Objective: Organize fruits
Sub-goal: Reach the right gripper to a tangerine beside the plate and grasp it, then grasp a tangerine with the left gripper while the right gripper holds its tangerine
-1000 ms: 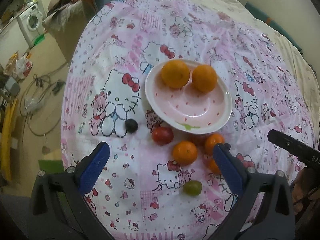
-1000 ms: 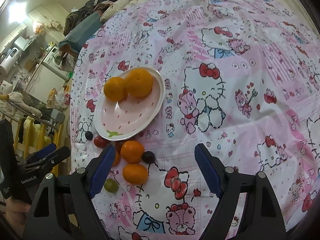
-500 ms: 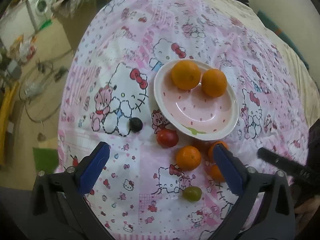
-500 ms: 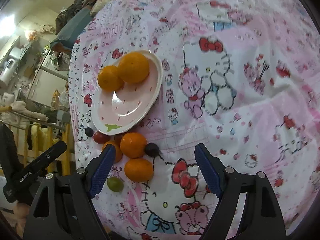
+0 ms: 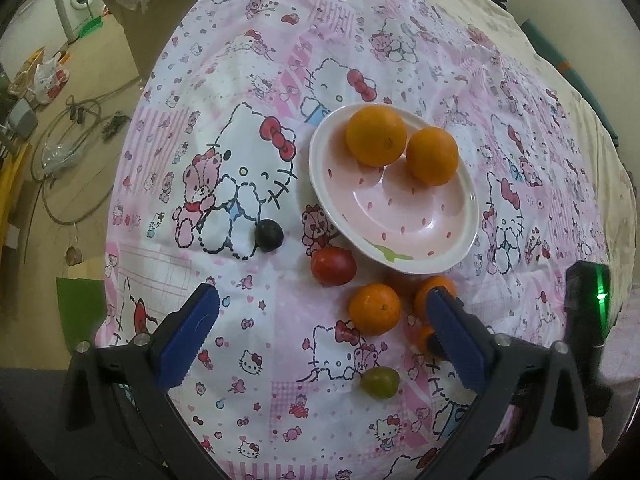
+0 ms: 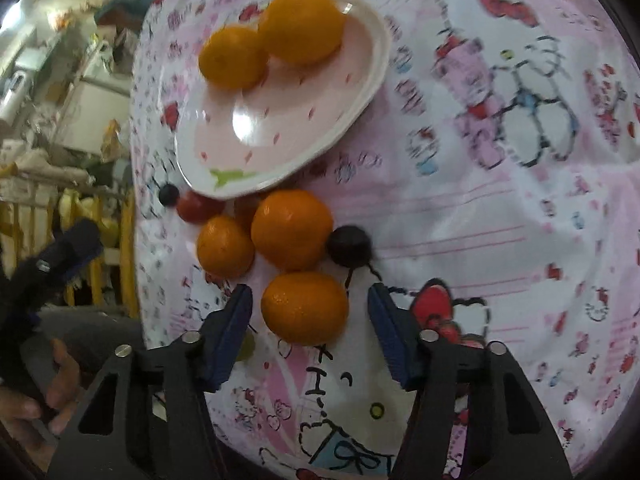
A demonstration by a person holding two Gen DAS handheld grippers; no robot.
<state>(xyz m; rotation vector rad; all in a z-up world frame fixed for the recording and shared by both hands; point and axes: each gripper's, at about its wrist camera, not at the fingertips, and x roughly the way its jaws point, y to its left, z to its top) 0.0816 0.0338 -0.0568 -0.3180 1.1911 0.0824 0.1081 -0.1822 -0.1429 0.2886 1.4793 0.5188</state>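
**Right gripper closing around the nearest orange**

While its jaws are closing, the right gripper point(image 6: 308, 300) has one loose orange point(image 6: 305, 307) between its blue pads in the lower centre of the right wrist view; a gap shows on both sides, so the pads do not press on it.

Counted in this view: two oranges on the pink plate point(image 6: 352, 116) at the upper centre, a larger one point(image 6: 302, 26) and a smaller one point(image 6: 232, 58), touching each other. Below the plate three more oranges lie on the cloth: the one between the pads, a big one point(image 6: 291, 229) just above it, and a smaller one point(image 6: 225, 246) to the left. Two dark round fruits are seen, one point(image 6: 348, 245) touching the big orange on its right, one point(image 6: 169, 194) at the plate's lower left edge. One red fruit point(image 6: 197, 207) lies beside that. A green fruit is half hidden behind the left pad.

In the left wrist view, the left gripper point(image 5: 320, 338) is wide open, nothing between its pads. The green fruit point(image 5: 379, 382) lies lower centre, the red fruit point(image 5: 333, 266) just under the plate point(image 5: 320, 184).

All rests on a pink cartoon-cat cloth point(image 5: 248, 80).
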